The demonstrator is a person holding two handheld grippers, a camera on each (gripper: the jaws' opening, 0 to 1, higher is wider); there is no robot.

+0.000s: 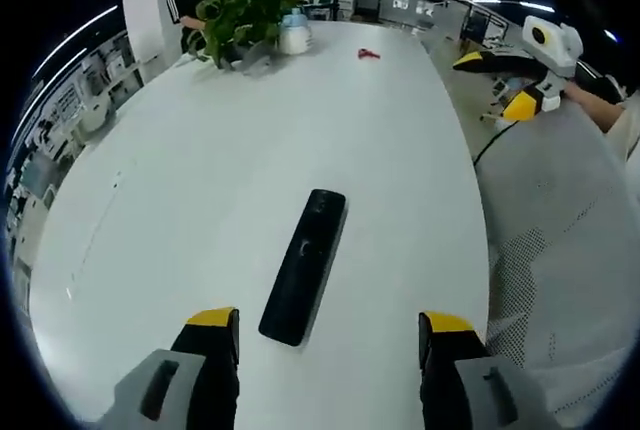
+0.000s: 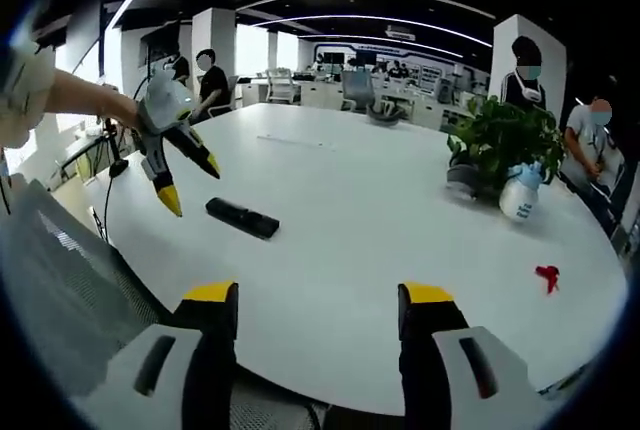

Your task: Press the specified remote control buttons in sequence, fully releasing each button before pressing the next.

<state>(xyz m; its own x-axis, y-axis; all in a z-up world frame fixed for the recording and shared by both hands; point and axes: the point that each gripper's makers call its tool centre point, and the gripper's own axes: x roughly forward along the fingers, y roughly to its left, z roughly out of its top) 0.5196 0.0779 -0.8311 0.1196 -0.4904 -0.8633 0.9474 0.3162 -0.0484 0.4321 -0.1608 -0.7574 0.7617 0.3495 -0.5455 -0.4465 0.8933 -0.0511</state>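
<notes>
Remote (image 1: 303, 266), one only, lies flat on the white table (image 1: 200, 180) at lower centre, between the open left gripper (image 1: 328, 338) jaws, its buttons too dark to make out. Right gripper (image 2: 318, 308) is open too, holding nothing; one plant (image 2: 503, 140) stands at upper right.

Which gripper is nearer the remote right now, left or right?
The left gripper: its open jaws hang beside the remote; the right gripper is back at the table edge.

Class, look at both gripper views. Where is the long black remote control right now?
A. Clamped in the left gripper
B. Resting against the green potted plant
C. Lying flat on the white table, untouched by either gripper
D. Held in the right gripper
C: the long black remote control lies flat on the white table, ahead of the open left gripper and well clear of the open right gripper.
</notes>
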